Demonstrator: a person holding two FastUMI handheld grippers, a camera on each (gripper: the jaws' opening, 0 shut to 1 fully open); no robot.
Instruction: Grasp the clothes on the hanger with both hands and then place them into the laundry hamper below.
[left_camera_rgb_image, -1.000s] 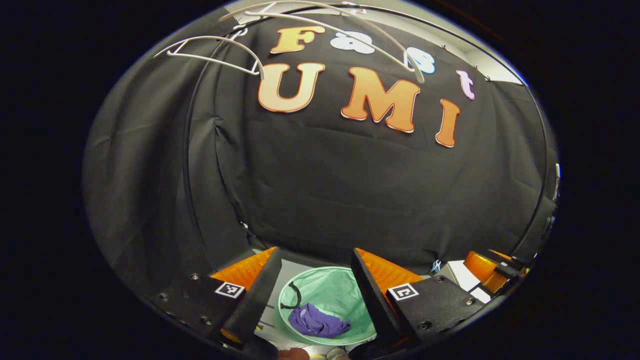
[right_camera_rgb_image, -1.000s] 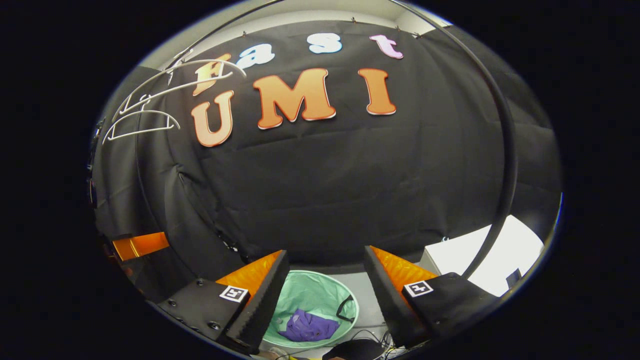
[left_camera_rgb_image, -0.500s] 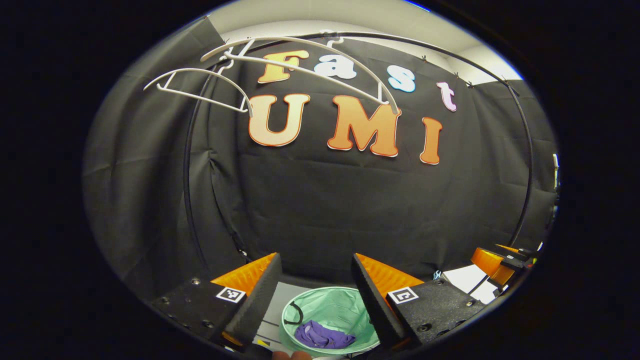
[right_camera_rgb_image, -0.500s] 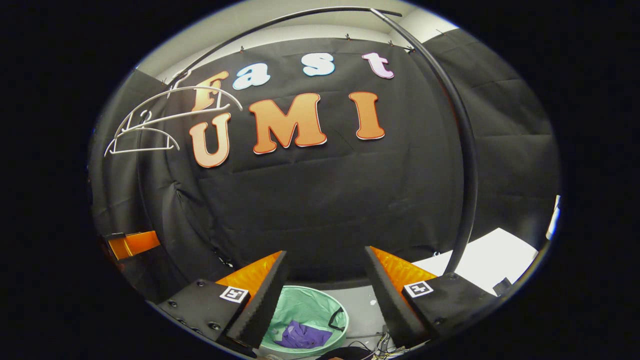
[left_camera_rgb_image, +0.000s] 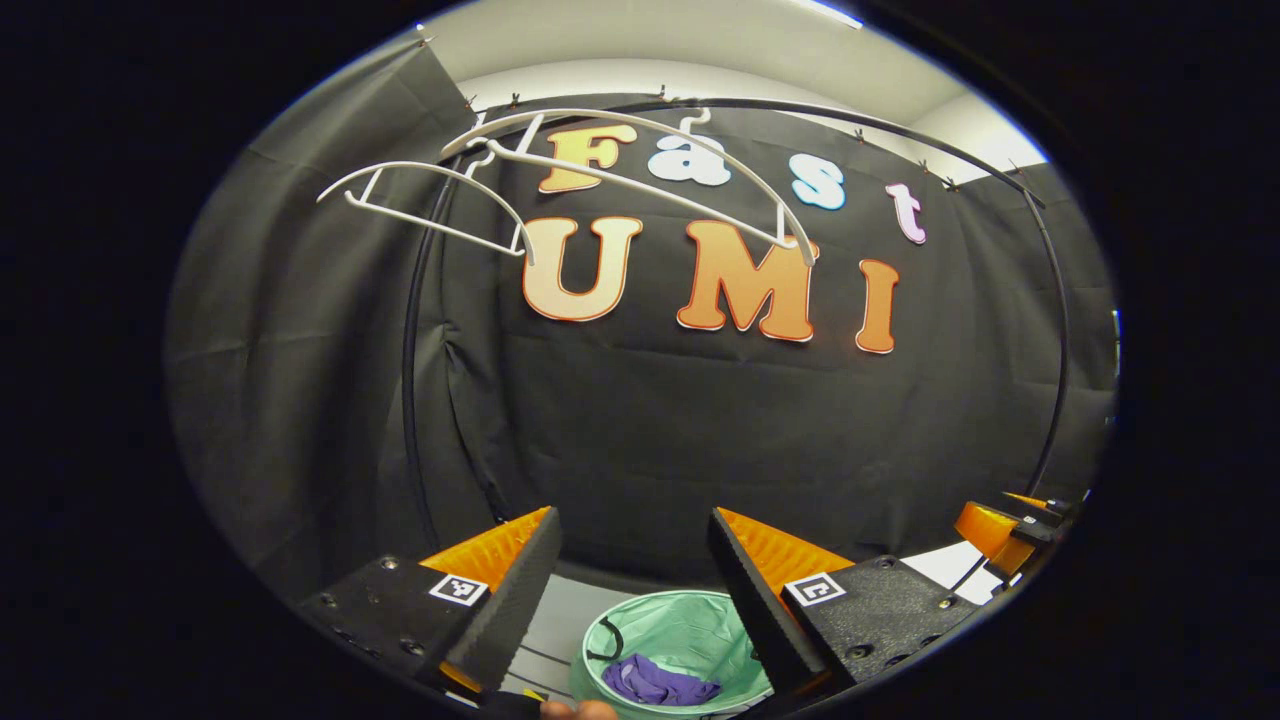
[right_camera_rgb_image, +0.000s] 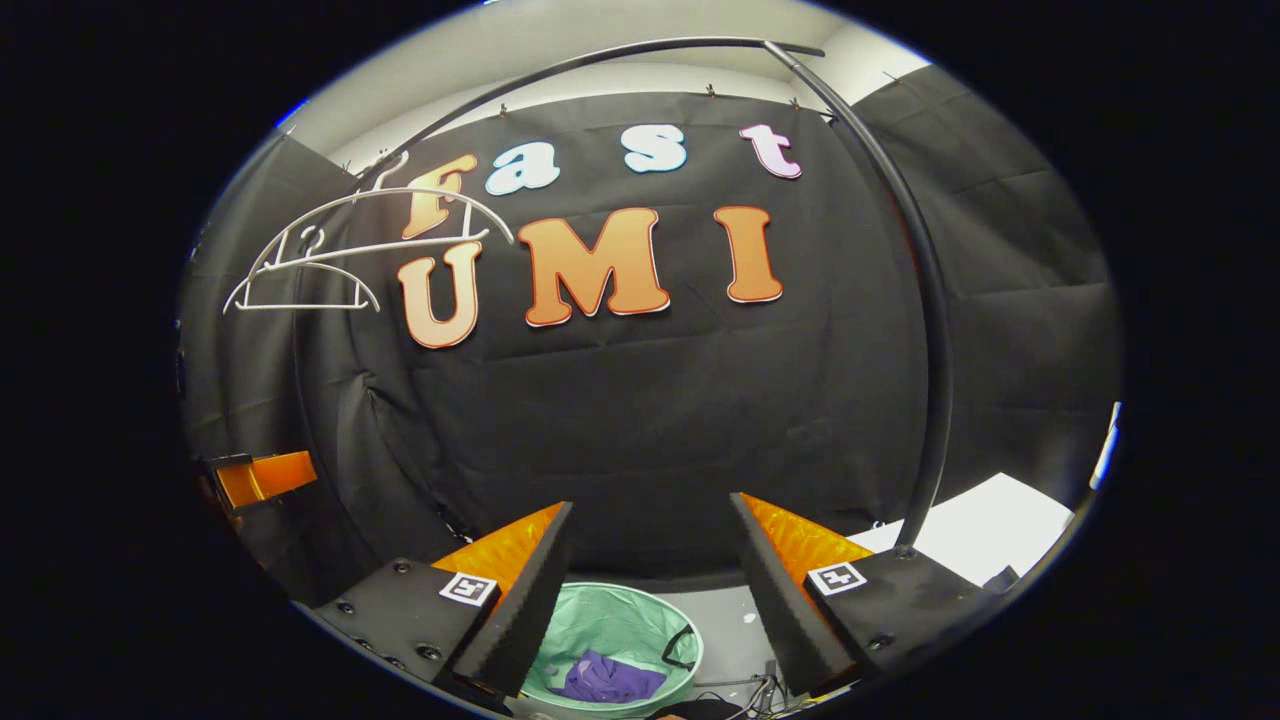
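Two hand-held grippers are raised in front of the booth's black cloth wall. The left hand-held gripper (left_camera_rgb_image: 632, 525) has its two fingers spread wide apart, holding nothing. The right hand-held gripper (right_camera_rgb_image: 650, 515) is likewise spread apart and empty; it also shows at the right edge of the left gripper view, well apart from the left one.

Low down, between the fingers of each gripper, a mint-green laundry hamper (left_camera_rgb_image: 690, 632) stands on the pale floor (right_camera_rgb_image: 728, 615). A crumpled purple garment (left_camera_rgb_image: 658, 684) lies inside it, at the bottom, with a black handle loop (left_camera_rgb_image: 603, 640) at the hamper's rim.

High up on the left, two bare white hangers (left_camera_rgb_image: 640, 170) hang from a curved black rail (right_camera_rgb_image: 925, 300) that arches across the top of the booth.
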